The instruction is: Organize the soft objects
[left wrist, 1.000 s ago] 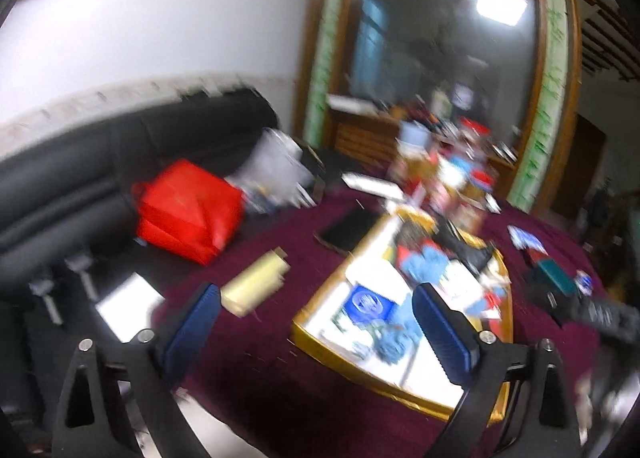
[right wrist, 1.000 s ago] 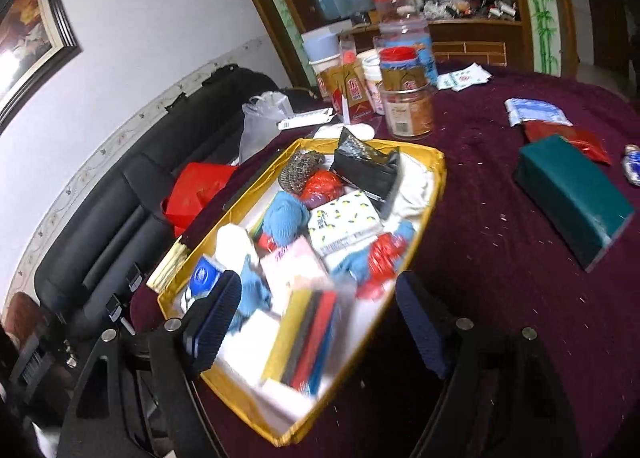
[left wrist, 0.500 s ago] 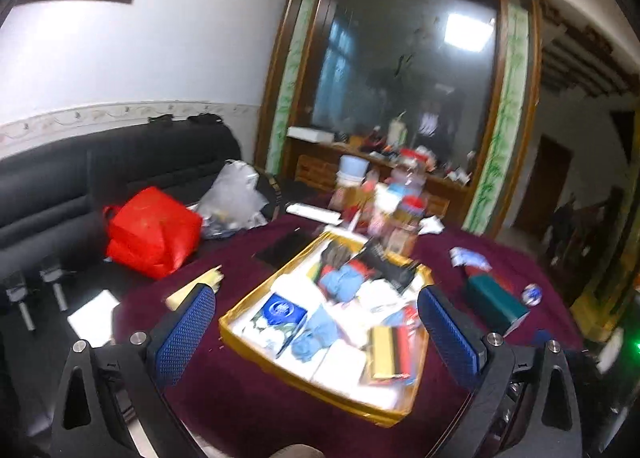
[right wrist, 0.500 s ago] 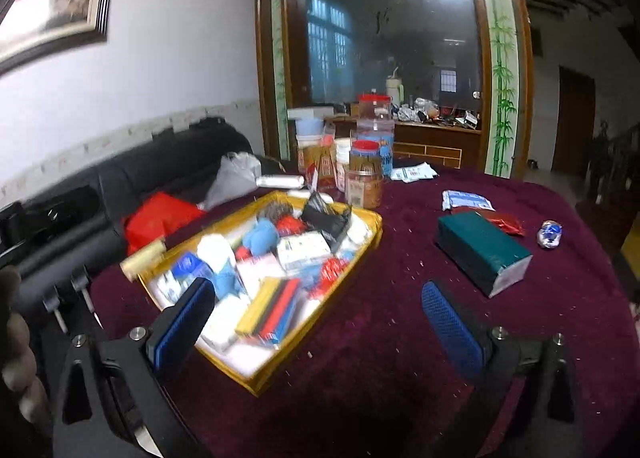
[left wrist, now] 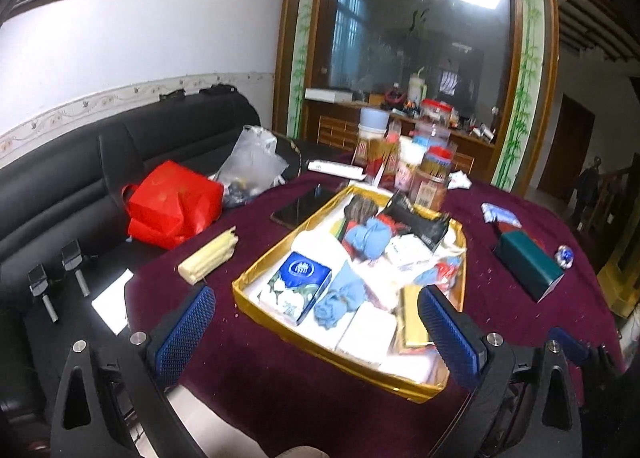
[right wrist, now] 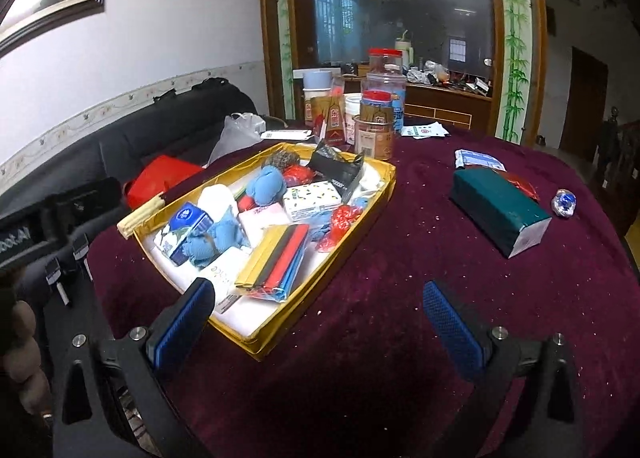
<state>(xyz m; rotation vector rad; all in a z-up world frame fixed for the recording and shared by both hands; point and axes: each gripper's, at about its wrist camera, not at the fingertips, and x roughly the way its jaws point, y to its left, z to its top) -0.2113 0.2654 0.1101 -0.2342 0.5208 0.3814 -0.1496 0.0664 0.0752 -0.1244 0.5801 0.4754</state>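
- Left claw [left wrist: 316, 322]: spread wide, nothing between pads; held back from near edge of surface [left wrist: 500, 298], aimed at the gold tray [left wrist: 256, 282]. Prob. a stand-off pose giving full view of contents.
- Right claw [right wrist: 320, 322]: likewise wide open, empty; hangs over bare maroon cloth just right of tray's near corner, clear of all items.
- Soft items: gathered inside gold tray, left-centre of surface. Noted: blue cloth bundle [right wrist: 268, 185] mid-tray, crumpled blue cloth [right wrist: 218, 236] nearer front, red mesh wad [right wrist: 340, 223] by right wall, tissue pack w/ blue label [right wrist: 182, 227] at left wall, dotted tissue pack [right wrist: 312, 201] centre, striped flat pack [right wrist: 276, 262] at front.
- Piled loose, overlapping; no sorting by kind evident. Fits either a heap awaiting sorting or a collection already binned. Cannot settle which.
- Tray long axis: runs from near-left corner away toward jars [right wrist: 380, 117] at far side; diagonal in right wrist view.
- Striped flat pack: long axis roughly parallel to tray's, narrow end toward claws.
- Teal box [right wrist: 500, 209]: outside tray, well apart on right; long axis diagonal, white end facing near edge. Rigid-looking; prob. not in scope.
- Yellowish stick bundle [left wrist: 208, 258]: on cloth just left of tray, apart from it.
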